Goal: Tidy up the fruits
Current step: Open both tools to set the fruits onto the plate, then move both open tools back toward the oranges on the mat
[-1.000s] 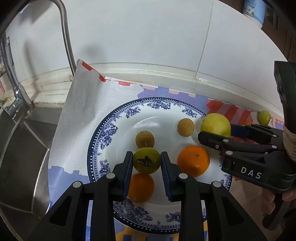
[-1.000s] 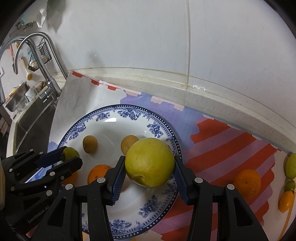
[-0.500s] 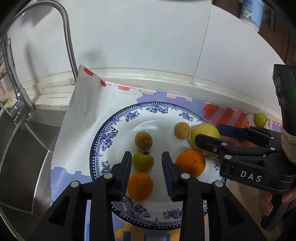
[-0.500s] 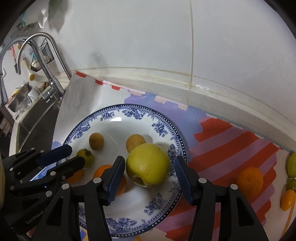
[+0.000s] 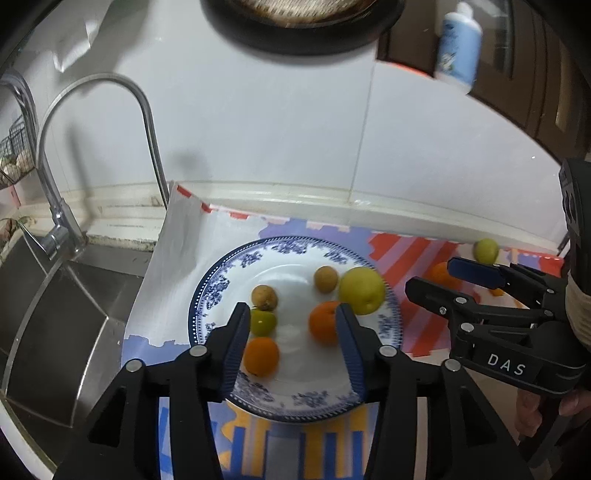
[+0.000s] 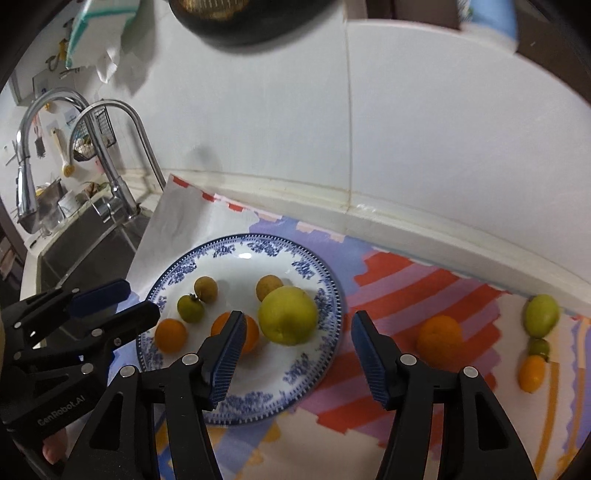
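Note:
A blue-patterned white plate [image 5: 207,295] [image 6: 325,280] holds a large yellow-green fruit [image 5: 362,290] [image 6: 288,315], a small green fruit [image 5: 263,322] [image 6: 190,308], two oranges [image 5: 261,356] [image 5: 325,321] and two small brown fruits [image 5: 264,297] [image 5: 325,279]. My left gripper [image 5: 293,343] [image 6: 110,299] hovers above the plate's near side. Its jaws are opening and grip nothing. My right gripper [image 6: 299,350] [image 5: 454,280] hangs over the plate's right edge, jaws also opening, nothing between the pads. On the mat to the right lie an orange [image 6: 439,338], a green fruit [image 6: 542,315], a smaller green one [image 6: 538,347] and a small oval orange fruit [image 6: 532,373].
A steel sink [image 5: 55,314] with a tall curved faucet [image 5: 144,122] lies left of the striped mat [image 5: 424,254]. The white tiled wall runs close behind. A dark pan [image 5: 303,22] hangs above, and a blue-white bottle [image 5: 458,48] stands on a shelf at upper right.
The left gripper let go of the small green fruit and the right let go of the large yellow-green fruit, both now lying on the plate. Both grippers drew back and up, jaws wider.

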Tool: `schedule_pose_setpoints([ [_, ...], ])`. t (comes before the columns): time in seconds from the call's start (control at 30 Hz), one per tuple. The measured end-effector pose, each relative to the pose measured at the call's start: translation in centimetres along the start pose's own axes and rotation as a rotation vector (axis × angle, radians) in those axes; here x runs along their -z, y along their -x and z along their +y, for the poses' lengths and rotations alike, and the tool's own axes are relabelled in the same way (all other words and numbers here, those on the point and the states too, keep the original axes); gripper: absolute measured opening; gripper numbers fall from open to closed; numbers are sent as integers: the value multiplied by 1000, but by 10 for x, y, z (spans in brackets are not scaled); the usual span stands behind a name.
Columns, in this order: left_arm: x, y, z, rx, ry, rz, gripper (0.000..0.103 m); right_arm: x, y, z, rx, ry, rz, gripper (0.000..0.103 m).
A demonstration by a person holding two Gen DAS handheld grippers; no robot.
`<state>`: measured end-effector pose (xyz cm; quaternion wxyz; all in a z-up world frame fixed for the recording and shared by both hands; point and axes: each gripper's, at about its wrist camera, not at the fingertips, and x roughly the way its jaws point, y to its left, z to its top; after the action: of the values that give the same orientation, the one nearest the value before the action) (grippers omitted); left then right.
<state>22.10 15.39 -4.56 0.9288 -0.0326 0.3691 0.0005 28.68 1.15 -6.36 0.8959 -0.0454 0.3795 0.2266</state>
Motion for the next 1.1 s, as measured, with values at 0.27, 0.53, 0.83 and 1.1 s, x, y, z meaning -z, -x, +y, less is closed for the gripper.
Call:
schedule_pose_setpoints([
  [0.27, 1, 37, -27, 40, -35, -59, 55, 14, 55, -9, 55, -37, -75, 69],
  [0.53, 6, 61, -57, 76, -86, -97, 57, 32, 96, -26, 116, -103, -131, 69],
  [0.83, 13, 72, -88, 123, -125, -116, 62, 55, 133, -48, 177, -162, -163, 69],
  [1.1, 14, 72, -116, 136, -152, -141, 70, 68, 154, -72, 239, -183, -176, 69],
])
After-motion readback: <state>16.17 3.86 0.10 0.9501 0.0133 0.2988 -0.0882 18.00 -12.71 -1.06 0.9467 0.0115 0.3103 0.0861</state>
